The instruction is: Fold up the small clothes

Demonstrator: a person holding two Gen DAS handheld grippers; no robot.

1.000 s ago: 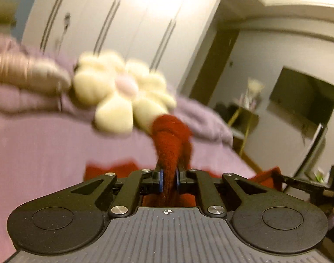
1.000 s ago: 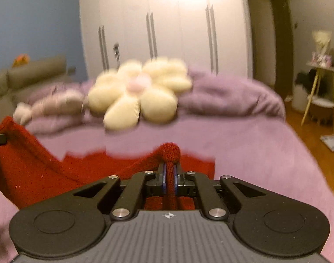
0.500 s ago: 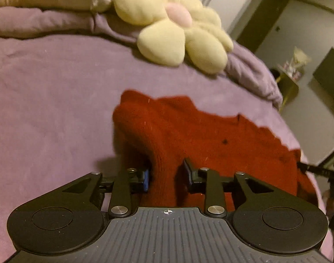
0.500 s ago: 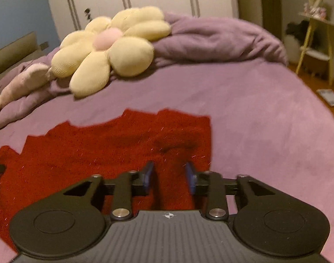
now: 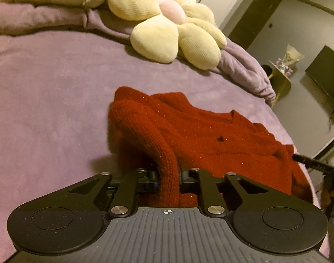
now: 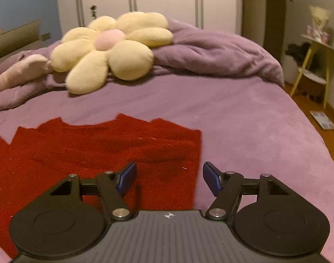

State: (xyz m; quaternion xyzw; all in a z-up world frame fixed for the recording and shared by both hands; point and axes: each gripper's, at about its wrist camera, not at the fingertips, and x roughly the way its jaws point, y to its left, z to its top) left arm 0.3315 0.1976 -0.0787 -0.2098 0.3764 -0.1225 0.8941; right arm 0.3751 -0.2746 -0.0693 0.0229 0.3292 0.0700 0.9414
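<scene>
I am laying the red sweater [image 5: 202, 135] flat on the purple bed [image 5: 48, 92]. My right gripper [image 6: 169, 178] has just been opening its jaws, now spread wide with nothing pinched, above the sweater's right edge. My left gripper [image 5: 168, 175] has just been narrowing its jaws, pinching a rolled fold of knit. I judge the left should release and smooth that ridge before folding.
</scene>
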